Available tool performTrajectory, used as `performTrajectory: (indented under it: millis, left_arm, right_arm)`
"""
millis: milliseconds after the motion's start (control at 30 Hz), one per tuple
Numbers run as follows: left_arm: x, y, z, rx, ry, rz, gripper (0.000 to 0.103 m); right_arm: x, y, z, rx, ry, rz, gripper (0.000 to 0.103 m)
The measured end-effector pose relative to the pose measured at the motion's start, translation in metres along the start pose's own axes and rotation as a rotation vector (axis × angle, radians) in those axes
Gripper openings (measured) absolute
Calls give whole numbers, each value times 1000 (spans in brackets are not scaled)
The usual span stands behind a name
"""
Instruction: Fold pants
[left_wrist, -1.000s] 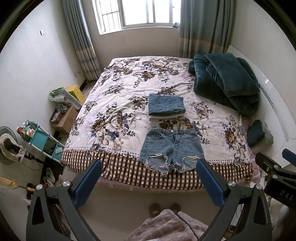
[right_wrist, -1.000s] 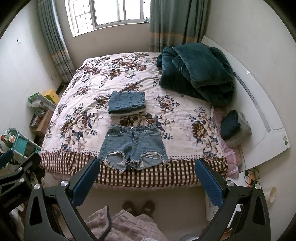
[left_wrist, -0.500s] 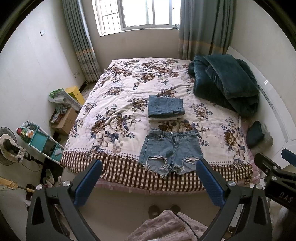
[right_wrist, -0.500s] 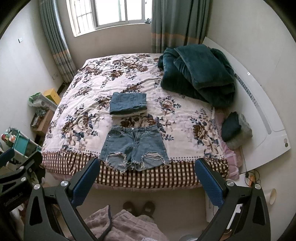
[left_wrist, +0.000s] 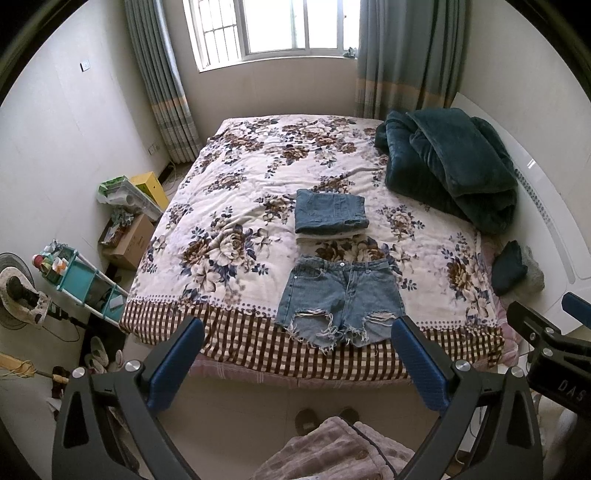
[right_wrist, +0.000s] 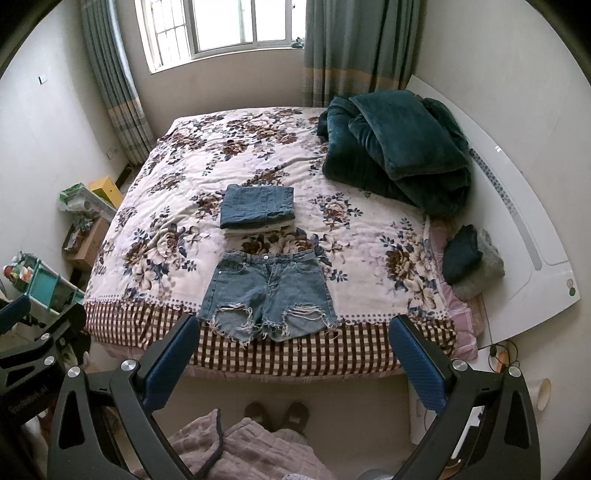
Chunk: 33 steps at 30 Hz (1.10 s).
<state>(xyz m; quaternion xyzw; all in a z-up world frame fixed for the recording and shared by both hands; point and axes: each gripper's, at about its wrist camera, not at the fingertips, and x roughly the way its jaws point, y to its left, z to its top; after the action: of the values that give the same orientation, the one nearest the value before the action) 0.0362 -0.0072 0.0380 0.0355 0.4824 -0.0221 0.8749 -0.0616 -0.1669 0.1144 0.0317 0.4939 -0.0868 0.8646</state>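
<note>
Light denim shorts (left_wrist: 340, 301) with frayed hems lie flat and unfolded at the bed's near edge, waistband away from me; they also show in the right wrist view (right_wrist: 267, 293). A folded denim garment (left_wrist: 330, 210) sits on a small stack just beyond them, seen too in the right wrist view (right_wrist: 256, 206). My left gripper (left_wrist: 295, 363) is open and empty, held high above the floor short of the bed. My right gripper (right_wrist: 291, 362) is open and empty, likewise short of the bed.
The bed has a floral quilt (left_wrist: 236, 206) with a checked border. A dark green blanket (left_wrist: 450, 166) is heaped at the far right. Small folded clothes (right_wrist: 472, 258) lie by the white headboard. Boxes and a teal rack (left_wrist: 81, 277) stand on the left floor.
Both grippers have drawn back and up slightly, so the bed and shorts sit a little higher in view. Nothing on the bed has moved.
</note>
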Motion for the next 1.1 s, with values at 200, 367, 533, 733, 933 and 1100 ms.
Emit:
performTrajectory:
  millis: [200, 367, 533, 733, 933, 1100]
  left_arm:
    - [-1, 1, -1, 5, -5, 1, 103]
    - [-1, 1, 1, 5, -5, -1, 103]
    - [-2, 0, -3, 4, -6, -1, 103]
    - [4, 0, -10, 6, -7, -10, 103]
    - [53, 0, -26, 33, -2, 25, 103]
    - [115, -10, -31, 52, 36, 54, 103]
  right_arm:
    - [-1, 2, 0, 2, 0, 5, 103]
    - [-1, 5, 0, 2, 3, 4, 103]
    - [-1, 10, -3, 0, 5, 3, 103]
    - [0, 10, -8, 4, 5, -2, 103]
    - [36, 3, -19, 56, 35, -19, 103]
    - [99, -1, -18, 63, 91, -34, 103]
